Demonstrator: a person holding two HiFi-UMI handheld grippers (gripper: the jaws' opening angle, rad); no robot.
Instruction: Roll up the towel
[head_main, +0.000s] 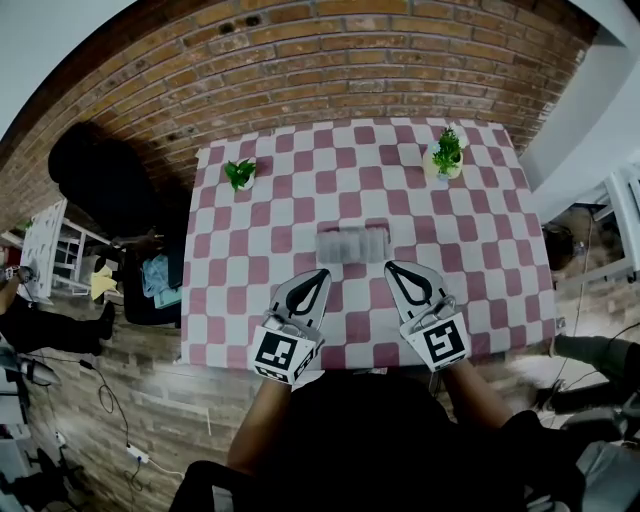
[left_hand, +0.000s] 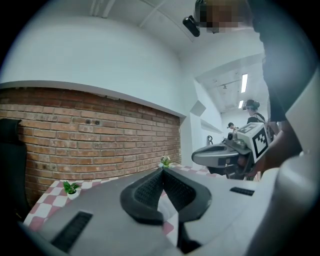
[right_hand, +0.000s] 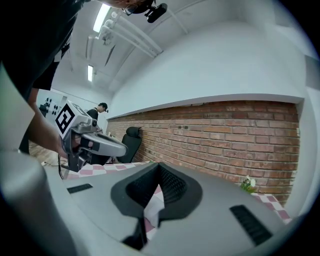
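In the head view the grey towel (head_main: 352, 245) lies as a short roll on the red-and-white checked table (head_main: 470, 250), near its middle. My left gripper (head_main: 323, 272) hovers just in front of the roll's left end, its jaws shut with nothing between them. My right gripper (head_main: 389, 265) hangs in front of the roll's right end, also shut and empty. Neither gripper touches the towel. In the left gripper view the shut left gripper (left_hand: 162, 170) points level toward the brick wall, with the right gripper (left_hand: 220, 155) beside it. The right gripper view shows the shut right gripper (right_hand: 159, 165); the towel is hidden there.
Two small potted plants stand at the table's far side, one at the left (head_main: 240, 173) and one at the right (head_main: 446, 152). A brick wall (head_main: 330, 70) runs behind the table. A black chair (head_main: 105, 180) and floor clutter are at the left.
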